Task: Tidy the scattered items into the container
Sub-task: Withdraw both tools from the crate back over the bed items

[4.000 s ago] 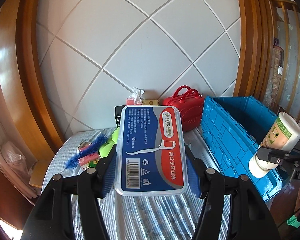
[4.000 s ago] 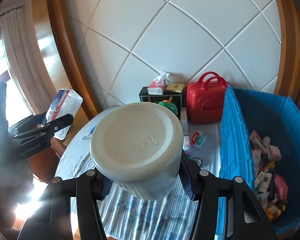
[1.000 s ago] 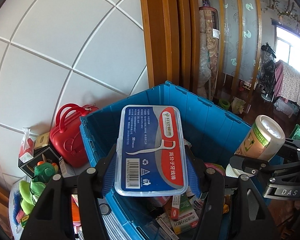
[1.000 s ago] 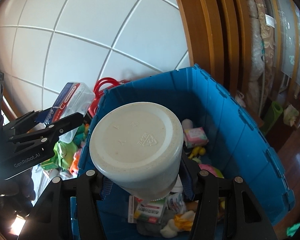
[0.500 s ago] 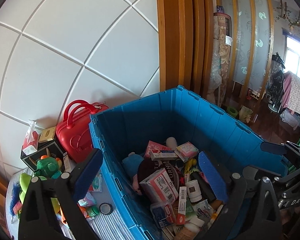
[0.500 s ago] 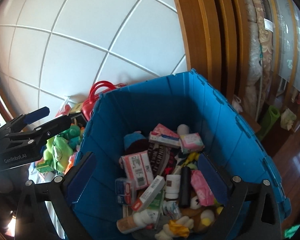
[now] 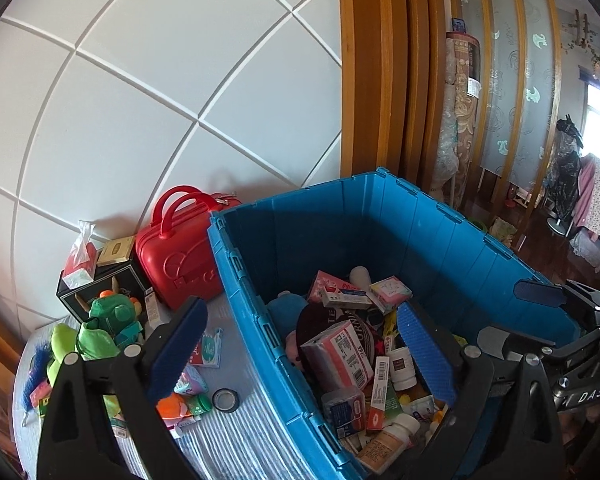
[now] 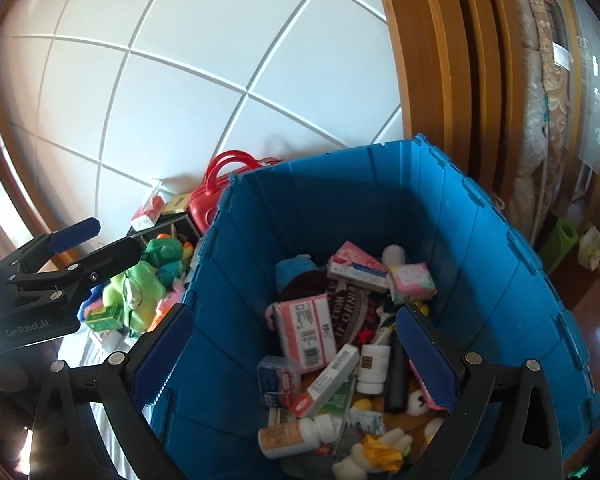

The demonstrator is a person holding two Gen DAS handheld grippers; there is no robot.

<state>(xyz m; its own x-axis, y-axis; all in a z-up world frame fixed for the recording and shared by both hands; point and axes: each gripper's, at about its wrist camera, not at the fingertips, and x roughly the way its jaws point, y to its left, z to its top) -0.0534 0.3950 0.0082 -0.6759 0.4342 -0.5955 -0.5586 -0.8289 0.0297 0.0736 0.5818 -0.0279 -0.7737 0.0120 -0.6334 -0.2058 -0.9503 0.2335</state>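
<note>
Crate (image 8: 500,248) runs lengthwise toward the wall, items (image 8: 332,344) jumbled inside.

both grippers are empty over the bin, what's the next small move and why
Probably swing the left gripper back over the table, toward the loose pile by the tape roll. Both it and the right gripper stand open and empty above the blue bin, and items are still scattered outside.

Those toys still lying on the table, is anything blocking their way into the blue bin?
Only the blue bin's own near wall, which rises beside the table; the green plush toys must be lifted over it. The bin has no lid on, and its far half still shows bare floor.
</note>
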